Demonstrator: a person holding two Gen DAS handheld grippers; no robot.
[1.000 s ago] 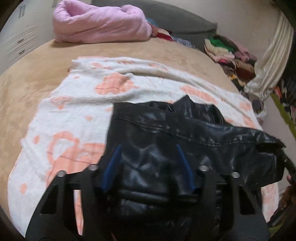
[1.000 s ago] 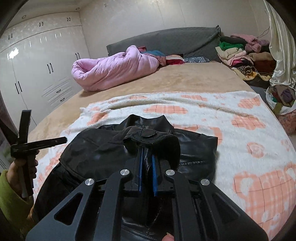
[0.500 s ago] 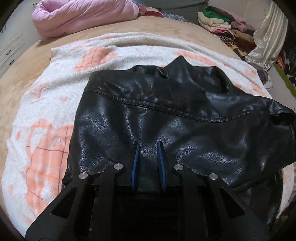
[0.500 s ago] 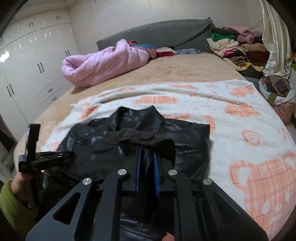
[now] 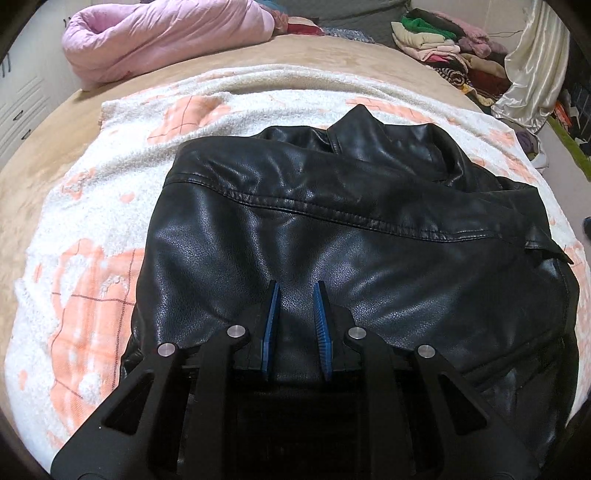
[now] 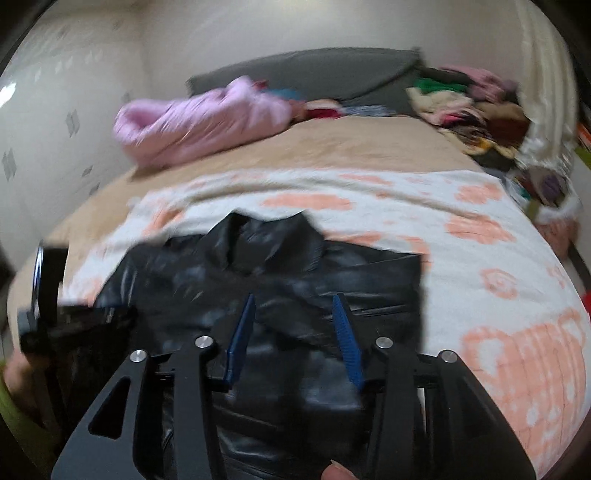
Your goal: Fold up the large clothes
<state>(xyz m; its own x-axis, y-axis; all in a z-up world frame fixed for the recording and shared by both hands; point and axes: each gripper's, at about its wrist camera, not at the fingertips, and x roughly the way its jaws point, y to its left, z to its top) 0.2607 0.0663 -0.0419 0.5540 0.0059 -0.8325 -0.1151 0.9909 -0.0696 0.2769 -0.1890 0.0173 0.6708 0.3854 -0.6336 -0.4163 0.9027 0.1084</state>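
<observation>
A black leather jacket (image 5: 351, 229) lies folded on a white blanket with orange patterns (image 5: 110, 184) on the bed. My left gripper (image 5: 295, 291) points down at the jacket's near edge, its blue pads narrowly set and pinching a ridge of leather. In the blurred right wrist view the jacket (image 6: 295, 266) lies with its collar away from me. My right gripper (image 6: 295, 299) hovers over it; its jaws are opening and the pads press on nothing. The left gripper (image 6: 40, 295) shows at the left edge of the right wrist view, held by a hand in a green sleeve.
A rolled pink quilt (image 5: 166, 33) lies at the far left of the tan bed. Stacked clothes (image 5: 443, 48) and a cream curtain (image 5: 528, 74) stand at the far right. White wardrobe doors (image 5: 22, 99) line the left. A grey headboard (image 6: 314, 70) runs behind.
My left gripper has come down and closed on the jacket's near part. My right gripper has let go of the jacket flap it held and spread its jaws.
</observation>
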